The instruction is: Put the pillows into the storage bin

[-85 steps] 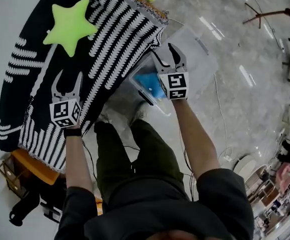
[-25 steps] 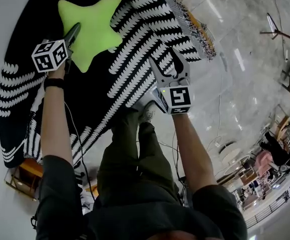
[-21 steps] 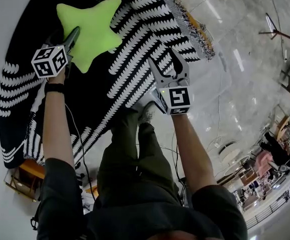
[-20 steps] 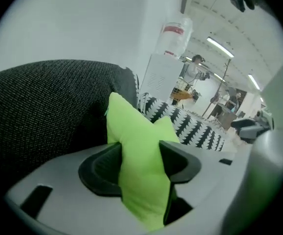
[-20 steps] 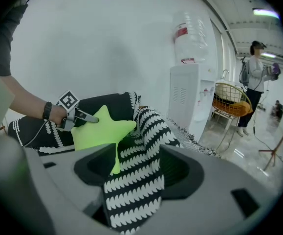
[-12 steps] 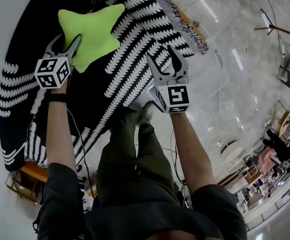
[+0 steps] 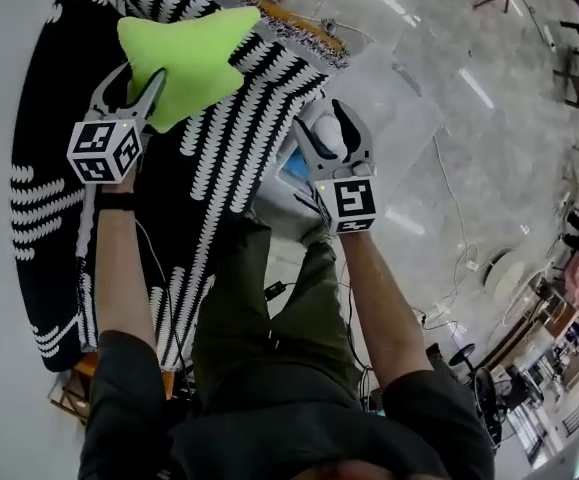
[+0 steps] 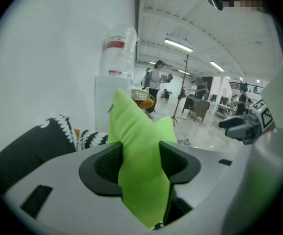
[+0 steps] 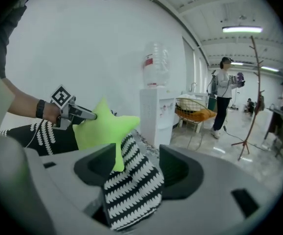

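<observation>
Polished grey floor (image 7: 439, 178) runs beside a black-and-white throw (image 7: 219, 158), and one clear storage bin (image 7: 279, 200) stands on that floor at the throw's edge. One green star pillow (image 7: 191, 53) is in view, raised off the throw and well to the left of the bin. The left gripper (image 7: 139, 83) has its jaws pinched on one arm of the star, and the rest reaches ahead of them. The right gripper (image 7: 324, 128) hangs just above the bin, far nearer to it. Its jaws are parted and press on nothing, with only the throw showing between them. Something blue lies in the bin, but what it is cannot be told. The pillow probably has to go rightward and down to the bin.
</observation>
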`<state>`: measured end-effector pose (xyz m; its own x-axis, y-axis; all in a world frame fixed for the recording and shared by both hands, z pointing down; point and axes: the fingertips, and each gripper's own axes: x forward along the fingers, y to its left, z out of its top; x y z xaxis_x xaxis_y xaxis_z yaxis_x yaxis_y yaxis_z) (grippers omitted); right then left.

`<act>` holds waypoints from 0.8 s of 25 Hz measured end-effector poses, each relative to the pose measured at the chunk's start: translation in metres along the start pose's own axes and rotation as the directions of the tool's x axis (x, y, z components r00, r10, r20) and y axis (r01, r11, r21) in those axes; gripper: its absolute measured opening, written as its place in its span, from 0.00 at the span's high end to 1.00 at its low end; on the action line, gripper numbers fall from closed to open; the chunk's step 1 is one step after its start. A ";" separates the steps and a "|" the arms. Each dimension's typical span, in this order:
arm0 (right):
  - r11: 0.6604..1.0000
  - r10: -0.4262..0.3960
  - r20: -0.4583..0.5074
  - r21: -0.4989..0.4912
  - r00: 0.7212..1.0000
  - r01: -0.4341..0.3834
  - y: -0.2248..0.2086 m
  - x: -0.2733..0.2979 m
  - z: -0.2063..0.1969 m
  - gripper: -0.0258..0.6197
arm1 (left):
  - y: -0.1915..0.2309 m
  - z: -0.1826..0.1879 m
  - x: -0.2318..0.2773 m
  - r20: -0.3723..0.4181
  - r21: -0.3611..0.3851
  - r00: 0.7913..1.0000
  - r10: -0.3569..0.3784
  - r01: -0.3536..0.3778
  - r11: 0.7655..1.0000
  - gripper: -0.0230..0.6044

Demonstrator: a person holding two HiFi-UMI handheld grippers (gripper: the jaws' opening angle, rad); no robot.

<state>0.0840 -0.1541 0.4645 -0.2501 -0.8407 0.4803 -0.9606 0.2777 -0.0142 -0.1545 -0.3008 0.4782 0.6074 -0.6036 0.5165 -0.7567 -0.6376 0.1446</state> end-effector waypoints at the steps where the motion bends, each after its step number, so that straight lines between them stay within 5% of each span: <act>1: 1.000 -0.015 0.006 0.012 1.000 0.015 -0.013 -0.015 -0.005 0.54 | -0.021 0.011 0.005 0.005 0.020 1.000 -0.017 0.017 1.000 0.59; 10: 0.983 -0.159 0.046 0.096 0.986 0.154 -0.125 -0.169 -0.042 0.54 | -0.242 0.083 0.044 0.007 0.163 0.979 -0.202 0.198 0.967 0.59; 20: 0.901 -0.399 0.005 0.189 0.917 0.391 -0.289 -0.326 -0.123 0.54 | -0.490 0.070 0.151 -0.101 0.235 0.898 -0.429 0.441 0.866 0.59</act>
<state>0.4580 0.0966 0.4198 0.1536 -0.8839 0.4418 -0.9860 -0.1668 0.0091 0.3250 -0.1131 0.4258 0.8456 -0.2199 0.4864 -0.3309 -0.9309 0.1544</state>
